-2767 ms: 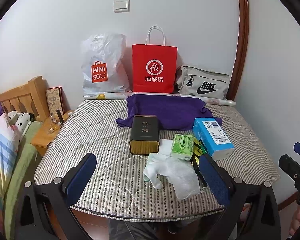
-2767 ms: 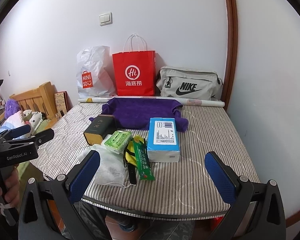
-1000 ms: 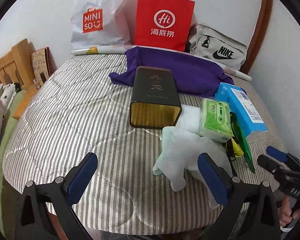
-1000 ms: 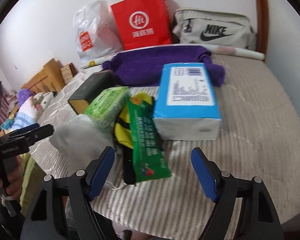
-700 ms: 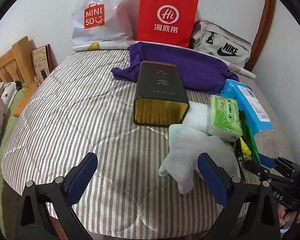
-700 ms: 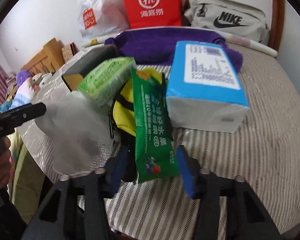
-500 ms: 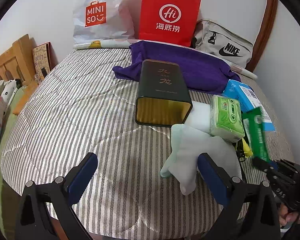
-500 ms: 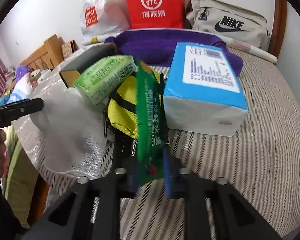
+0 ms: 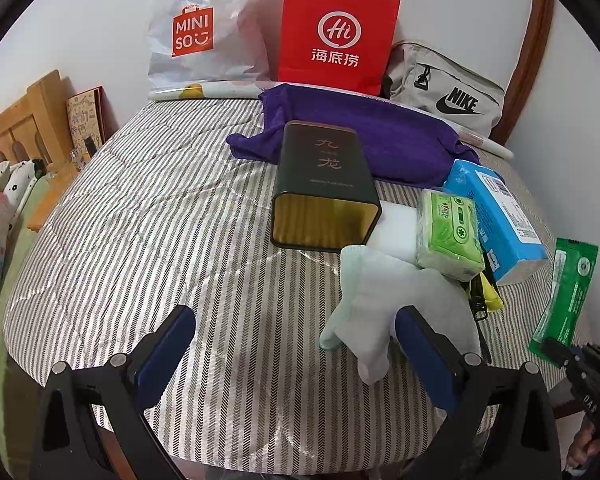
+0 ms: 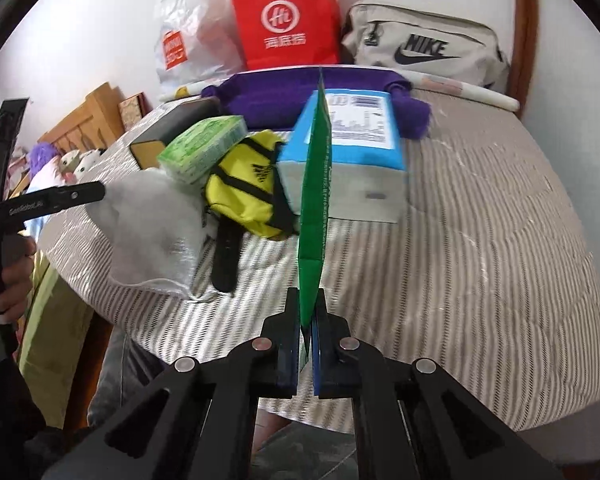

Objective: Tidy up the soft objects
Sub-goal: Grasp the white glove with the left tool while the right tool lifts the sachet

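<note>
Right hand-held gripper [image 10: 307,320] pinches a flat, glossy green packet [image 10: 315,200].

left gripper [image 9: 294,354]: black frame of angled struts, two dark blue flat pads [image 9: 164,350], round silver screws at the joints.
right gripper [image 10: 307,322]: the same black frame, dark blue pads [image 10: 290,354], four silver screws in a row below the pads.
marking: white letters "GenRobot.AI" on the black finger of the left gripper, as the right wrist view shows it.
left hand [image 10: 10,276]: bare, no sleeve visible; a white band hangs just below it at the black handle.
</note>
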